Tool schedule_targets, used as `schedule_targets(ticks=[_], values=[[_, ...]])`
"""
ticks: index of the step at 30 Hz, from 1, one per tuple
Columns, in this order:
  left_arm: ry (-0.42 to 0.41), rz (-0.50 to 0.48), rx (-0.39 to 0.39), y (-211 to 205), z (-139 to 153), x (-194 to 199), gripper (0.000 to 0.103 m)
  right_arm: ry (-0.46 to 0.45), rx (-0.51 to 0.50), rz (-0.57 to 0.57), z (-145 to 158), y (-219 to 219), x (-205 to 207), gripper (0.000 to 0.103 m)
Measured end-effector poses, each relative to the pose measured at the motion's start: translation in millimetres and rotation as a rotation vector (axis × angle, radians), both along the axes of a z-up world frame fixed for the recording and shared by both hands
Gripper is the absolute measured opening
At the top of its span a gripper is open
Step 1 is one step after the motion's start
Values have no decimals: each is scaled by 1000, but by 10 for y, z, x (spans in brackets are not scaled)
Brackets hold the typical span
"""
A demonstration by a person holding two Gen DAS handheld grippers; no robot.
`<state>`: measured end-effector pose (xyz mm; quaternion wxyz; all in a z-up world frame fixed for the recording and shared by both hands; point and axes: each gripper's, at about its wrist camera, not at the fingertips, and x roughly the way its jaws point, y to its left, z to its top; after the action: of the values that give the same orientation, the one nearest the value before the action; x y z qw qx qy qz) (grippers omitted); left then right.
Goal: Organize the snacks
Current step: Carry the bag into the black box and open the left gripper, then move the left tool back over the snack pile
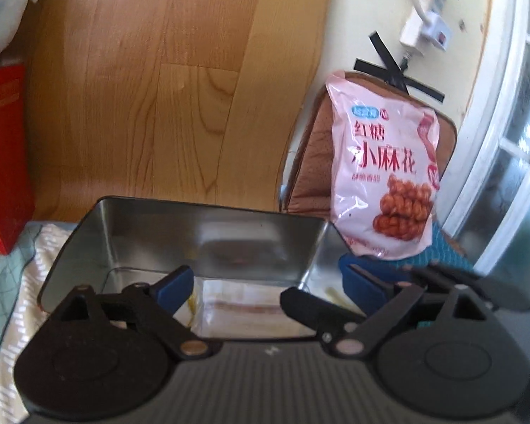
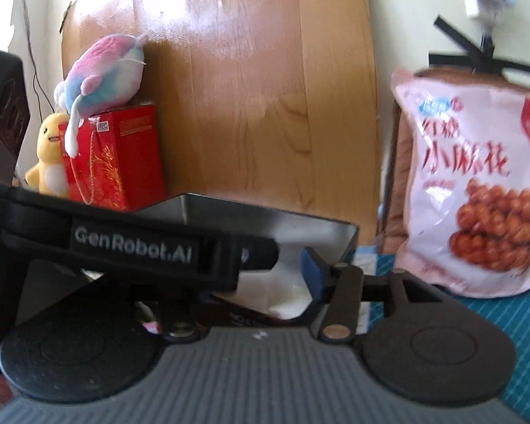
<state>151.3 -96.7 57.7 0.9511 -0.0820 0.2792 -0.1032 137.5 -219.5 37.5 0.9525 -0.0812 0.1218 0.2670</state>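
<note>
A pink snack bag [image 1: 385, 173] with red Chinese print stands upright against a brown cushion [image 1: 312, 155], just right of an open metal tin [image 1: 201, 226]. My left gripper [image 1: 265, 286] is open over the tin's near edge; clear wrapped snacks [image 1: 236, 307] lie inside the tin between its jaws. The tip of the right gripper [image 1: 367, 284] crosses in from the right, beside the tin's right wall. In the right wrist view the right gripper [image 2: 265, 265] is open at the tin [image 2: 272, 222], with the left gripper's black body [image 2: 130, 243] across its left half. The snack bag [image 2: 477, 190] stands to the right.
A red gift box [image 2: 120, 155] with a pastel plush [image 2: 102, 70] on top and a yellow plush [image 2: 49, 152] beside it stands left of the tin. A wooden board [image 1: 152, 88] rises behind. A teal checked cloth [image 2: 505, 339] covers the surface at right. A wall plug [image 1: 424, 28] hangs above the bag.
</note>
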Motion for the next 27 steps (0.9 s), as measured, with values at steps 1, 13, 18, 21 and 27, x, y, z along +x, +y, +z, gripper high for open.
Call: schedule_targets(ticks=[1,13,18,21,27], values=[[6,-3,-9,-8,4,-5,95,-19,-11,-8,-9,-2,-41,56],[-148,85,-4,274,389,-480,98,-66,-28,-52,-22,-233,-480,62],[-50,205,-108,776,369,-304,97,-27,-19,-62,-76,-227,-444,62],[4,245,-53,796,264,-184,92,3,-27,-66,-123,-190,-383,61],[149,289,-86,880,-67,13,71,65,-28,-107,-163,-190,-113,57]])
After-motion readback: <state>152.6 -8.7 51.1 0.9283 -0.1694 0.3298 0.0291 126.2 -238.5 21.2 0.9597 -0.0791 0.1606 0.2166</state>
